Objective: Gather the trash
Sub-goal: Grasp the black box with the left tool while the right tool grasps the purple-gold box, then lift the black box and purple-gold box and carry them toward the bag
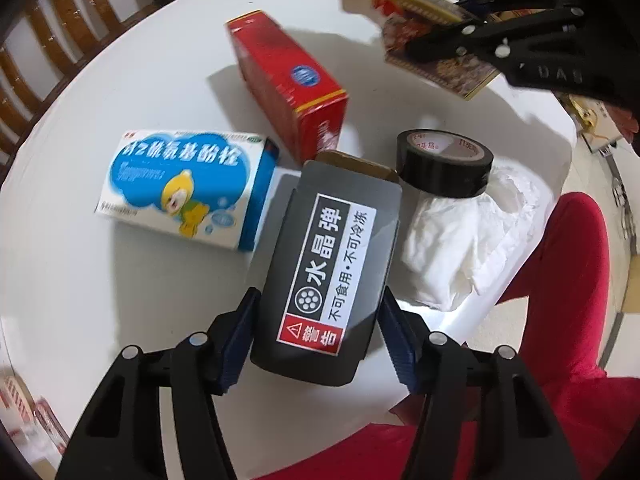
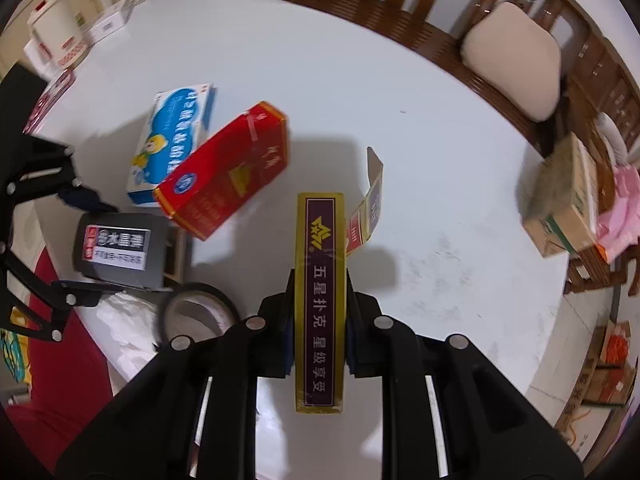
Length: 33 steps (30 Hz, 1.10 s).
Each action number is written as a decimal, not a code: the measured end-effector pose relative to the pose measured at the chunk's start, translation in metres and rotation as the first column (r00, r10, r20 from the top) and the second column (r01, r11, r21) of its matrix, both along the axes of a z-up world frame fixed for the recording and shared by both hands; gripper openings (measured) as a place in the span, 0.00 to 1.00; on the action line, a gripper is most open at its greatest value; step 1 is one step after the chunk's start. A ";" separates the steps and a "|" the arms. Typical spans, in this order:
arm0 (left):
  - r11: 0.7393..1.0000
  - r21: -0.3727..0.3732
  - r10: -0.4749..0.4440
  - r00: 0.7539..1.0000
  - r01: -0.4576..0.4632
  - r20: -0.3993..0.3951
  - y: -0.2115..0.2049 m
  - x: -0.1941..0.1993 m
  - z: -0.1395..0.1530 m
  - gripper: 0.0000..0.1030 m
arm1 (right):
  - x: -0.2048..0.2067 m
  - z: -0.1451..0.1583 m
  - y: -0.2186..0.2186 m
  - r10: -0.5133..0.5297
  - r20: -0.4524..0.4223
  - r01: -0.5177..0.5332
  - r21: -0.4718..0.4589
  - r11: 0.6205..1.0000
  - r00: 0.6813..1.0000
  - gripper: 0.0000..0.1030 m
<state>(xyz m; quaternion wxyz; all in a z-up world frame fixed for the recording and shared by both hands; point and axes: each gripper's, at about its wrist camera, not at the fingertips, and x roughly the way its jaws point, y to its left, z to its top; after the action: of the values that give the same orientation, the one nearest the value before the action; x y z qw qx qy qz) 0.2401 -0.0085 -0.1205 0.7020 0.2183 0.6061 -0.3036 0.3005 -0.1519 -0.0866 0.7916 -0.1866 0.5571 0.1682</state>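
Observation:
My left gripper (image 1: 316, 334) is shut on a dark grey box (image 1: 332, 264) with a warning label, held just above the white round table (image 1: 160, 60). The grey box also shows in the right wrist view (image 2: 120, 250). My right gripper (image 2: 318, 316) is shut on a gold and purple playing-card box (image 2: 319, 288) with its flap open, held over the table. It shows at the top right of the left wrist view (image 1: 432, 48). A red box (image 1: 288, 80), a blue and white medicine box (image 1: 184, 184), a black tape roll (image 1: 444, 162) and crumpled white tissue (image 1: 460, 248) lie on the table.
Wooden chairs (image 2: 440, 4) with a beige cushion (image 2: 516, 56) ring the far side of the table. A cardboard carton (image 2: 564, 200) and pink packaging stand at the right. White boxes (image 2: 56, 36) sit at the table's far left. Red cloth (image 1: 568, 280) lies beside the table edge.

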 end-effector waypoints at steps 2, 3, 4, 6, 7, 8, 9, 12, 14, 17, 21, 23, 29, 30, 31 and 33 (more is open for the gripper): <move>1.000 0.001 0.030 1.000 -0.030 0.008 0.004 -0.003 -0.001 0.55 | -0.003 0.001 -0.004 -0.020 0.015 0.020 -0.005 1.000 1.000 0.18; 0.999 -0.003 0.047 0.999 -0.047 0.015 0.007 -0.004 0.000 0.55 | -0.002 0.002 -0.007 -0.029 0.018 0.029 -0.005 1.000 0.999 0.18; 0.998 -0.005 0.055 0.998 -0.055 0.015 0.010 -0.004 0.000 0.55 | -0.003 0.002 -0.010 -0.042 0.025 0.042 -0.004 0.999 0.999 0.18; 0.995 -0.007 0.102 0.995 -0.102 0.005 0.018 -0.005 -0.001 0.55 | -0.003 0.001 -0.015 -0.065 0.034 0.066 -0.007 0.998 0.997 0.18; 0.993 -0.014 0.113 0.994 -0.113 -0.007 0.021 -0.005 -0.001 0.55 | -0.003 0.001 -0.018 -0.076 0.039 0.077 -0.003 0.997 0.996 0.18; 0.992 -0.020 0.128 0.992 -0.128 -0.007 0.024 -0.005 0.000 0.55 | -0.003 0.000 -0.021 -0.087 0.039 0.087 0.003 0.996 0.995 0.18; 0.990 -0.021 0.141 0.990 -0.141 -0.002 0.026 -0.003 0.002 0.54 | -0.004 0.000 -0.024 -0.096 0.039 0.096 0.008 0.995 0.995 0.18; 0.984 -0.043 0.174 0.985 -0.174 0.010 0.032 -0.005 0.011 0.54 | -0.006 0.002 -0.030 -0.121 0.046 0.120 0.026 0.992 0.992 0.18; 0.981 -0.056 0.187 0.982 -0.185 0.033 0.035 -0.007 0.019 0.53 | -0.014 0.006 -0.035 -0.138 0.056 0.136 0.038 0.990 0.989 0.18; 0.976 -0.066 0.210 0.977 -0.208 0.029 0.037 -0.005 0.024 0.53 | -0.019 0.010 -0.038 -0.161 0.061 0.158 0.050 0.986 0.985 0.18; 0.972 -0.063 0.229 0.973 -0.227 0.034 0.037 -0.010 0.024 0.52 | -0.033 0.019 -0.036 -0.170 0.074 0.167 0.051 0.985 0.983 0.18; 0.972 -0.072 0.227 0.973 -0.224 0.038 0.034 -0.013 0.029 0.52 | -0.038 0.020 -0.035 -0.170 0.079 0.166 0.053 0.985 0.982 0.18; 0.970 -0.080 0.233 0.971 -0.228 0.049 0.038 -0.012 0.041 0.52 | -0.045 0.023 -0.036 -0.179 0.076 0.174 0.074 0.982 0.981 0.18; 0.969 -0.084 0.235 0.971 -0.231 0.044 0.032 -0.015 0.039 0.52 | -0.046 0.024 -0.036 -0.180 0.077 0.174 0.077 0.982 0.981 0.18; 0.968 -0.088 0.238 0.970 -0.233 0.047 0.033 -0.013 0.042 0.52 | -0.048 0.024 -0.036 -0.181 0.079 0.175 0.079 0.981 0.980 0.18; 0.967 -0.091 0.243 0.968 -0.236 0.066 0.033 -0.011 0.049 0.52 | -0.050 0.026 -0.037 -0.182 0.082 0.176 0.079 0.981 0.980 0.18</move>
<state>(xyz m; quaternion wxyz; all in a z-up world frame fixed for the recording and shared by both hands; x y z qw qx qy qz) 0.2295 0.0247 -0.0719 0.7646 0.1258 0.5878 -0.2326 0.2508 -0.1888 -0.0604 0.8336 -0.1147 0.5295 0.1075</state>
